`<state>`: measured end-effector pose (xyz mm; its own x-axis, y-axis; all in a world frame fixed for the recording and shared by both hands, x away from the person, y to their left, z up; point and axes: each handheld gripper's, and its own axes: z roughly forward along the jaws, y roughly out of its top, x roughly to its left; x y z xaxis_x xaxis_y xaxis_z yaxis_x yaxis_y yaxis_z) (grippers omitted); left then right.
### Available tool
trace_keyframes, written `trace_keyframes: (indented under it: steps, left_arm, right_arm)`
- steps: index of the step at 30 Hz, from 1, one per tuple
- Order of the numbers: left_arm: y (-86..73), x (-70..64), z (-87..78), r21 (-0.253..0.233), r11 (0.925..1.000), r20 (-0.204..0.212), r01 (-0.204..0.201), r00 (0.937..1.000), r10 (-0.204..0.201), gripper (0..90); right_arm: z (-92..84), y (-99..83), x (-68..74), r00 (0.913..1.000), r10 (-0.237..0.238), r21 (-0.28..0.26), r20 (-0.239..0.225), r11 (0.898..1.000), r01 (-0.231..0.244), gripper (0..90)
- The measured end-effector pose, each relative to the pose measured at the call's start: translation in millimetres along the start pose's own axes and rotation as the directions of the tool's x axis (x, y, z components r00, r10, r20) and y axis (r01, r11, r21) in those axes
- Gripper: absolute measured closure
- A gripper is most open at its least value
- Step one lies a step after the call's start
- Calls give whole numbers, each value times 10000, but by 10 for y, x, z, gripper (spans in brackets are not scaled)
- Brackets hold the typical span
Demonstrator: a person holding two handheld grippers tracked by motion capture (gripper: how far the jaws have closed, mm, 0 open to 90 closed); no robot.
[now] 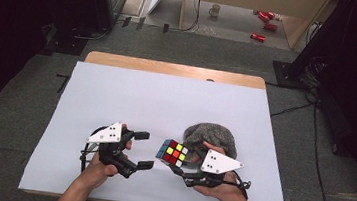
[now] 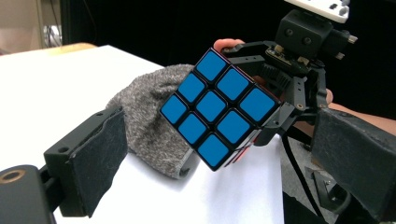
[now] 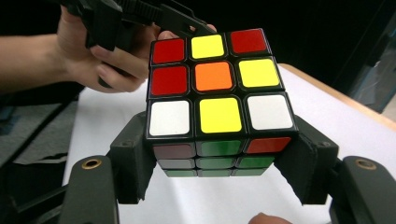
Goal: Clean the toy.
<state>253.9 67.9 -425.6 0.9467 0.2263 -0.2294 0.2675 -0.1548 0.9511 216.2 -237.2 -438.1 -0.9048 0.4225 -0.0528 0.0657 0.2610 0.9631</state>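
Left gripper [image 1: 144, 150] jaws spread wide, empty; right gripper [image 1: 182, 164] jaws clamped, both hand-held.

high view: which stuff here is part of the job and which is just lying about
In the job: multicoloured plastic puzzle cube, clamped in the right gripper; left gripper, jaws apart, nothing between them.

Lying about: grey knitted cloth behind the cube; white mug and red cans on the floor beyond the table.

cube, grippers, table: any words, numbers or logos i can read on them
None can be read.
Cube: plain coloured stickers, no logo or print.
Right gripper holding it and open left gripper: no marking can be made out.
Red cans on the far floor: too small and blurred to read.
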Motion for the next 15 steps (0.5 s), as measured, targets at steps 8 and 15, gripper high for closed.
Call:
trace_keyframes:
  steps: [8,15]
  left_arm:
    - [-20,-48,70,470,9970,-106,-613,9980,618,138]
    - [-29,-72,96,662,9935,84,-926,9957,923,139]
  right_arm:
    - [-29,33,-41,9951,713,45,-684,9975,-712,347]
    - [-52,53,-63,9859,1176,42,-1188,9930,-1180,347]
